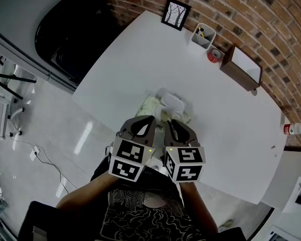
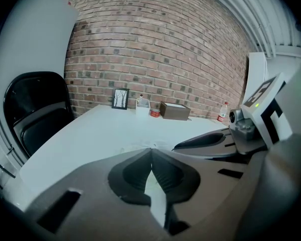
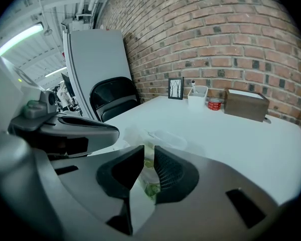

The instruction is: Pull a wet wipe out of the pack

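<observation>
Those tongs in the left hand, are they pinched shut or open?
Shut. In the left gripper view, the left gripper has its two jaws meeting at their tips, and nothing shows pinched between them.

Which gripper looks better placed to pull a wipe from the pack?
Probably the right gripper: its jaws stand slightly apart, with the pack straight ahead of them. The left gripper has its jaws together.
</observation>
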The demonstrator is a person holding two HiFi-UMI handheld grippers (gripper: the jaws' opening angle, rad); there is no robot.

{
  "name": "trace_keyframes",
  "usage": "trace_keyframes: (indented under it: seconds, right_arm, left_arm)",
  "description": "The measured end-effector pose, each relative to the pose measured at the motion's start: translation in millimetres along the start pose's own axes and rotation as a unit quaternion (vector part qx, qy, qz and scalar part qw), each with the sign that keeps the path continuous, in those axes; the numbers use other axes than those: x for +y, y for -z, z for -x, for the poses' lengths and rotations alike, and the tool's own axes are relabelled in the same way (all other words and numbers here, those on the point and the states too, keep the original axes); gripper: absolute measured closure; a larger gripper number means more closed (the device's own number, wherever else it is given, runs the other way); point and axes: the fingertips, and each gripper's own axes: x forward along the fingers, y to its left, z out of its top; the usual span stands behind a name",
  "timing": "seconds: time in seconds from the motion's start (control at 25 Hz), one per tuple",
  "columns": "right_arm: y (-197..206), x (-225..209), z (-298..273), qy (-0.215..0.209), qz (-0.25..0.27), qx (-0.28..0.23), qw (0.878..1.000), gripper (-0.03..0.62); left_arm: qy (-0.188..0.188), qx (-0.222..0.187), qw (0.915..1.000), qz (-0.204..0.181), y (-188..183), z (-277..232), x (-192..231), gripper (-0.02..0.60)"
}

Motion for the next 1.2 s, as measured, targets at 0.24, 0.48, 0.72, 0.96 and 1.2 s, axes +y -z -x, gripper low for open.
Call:
trace_keyframes:
  seconds: [0.24, 0.48, 0.72, 0.96, 1.2]
  right_arm:
    - [5.4, -5.2, -7.0, 0.009, -0.011, 0.017, 1.0, 0.537]
    - [5.4, -6.2, -11.9, 0.003, -0.012, 0.023, 1.0, 0.545]
    - [5.8, -5.0, -13.9, -0.002, -0.018, 0.027, 0.999, 0.574]
    - [4.4, -4.3, -10.1, -0.002, -0.021, 0.025, 0.999, 0.577]
    - [0.1, -0.5, -4.9, -0.007, -0.019, 0.019, 1.0, 0.577]
  left_arm:
    - [0.003, 0.003, 1.0, 0.003, -0.1, -3.2, 4.6, 0.568]
    - [0.004, 0.004, 0.9999, 0.009, -0.3, -4.5, 9.4, 0.569]
    - [0.005, 0.003, 0.9999, 0.015, -1.2, -3.8, 12.8, 0.568]
    - [0.005, -0.003, 0.9999, 0.014, -5.7, -2.0, 11.7, 0.569]
    - [0.006, -0.008, 0.9999, 0.009, -9.7, 1.5, 6.6, 0.568]
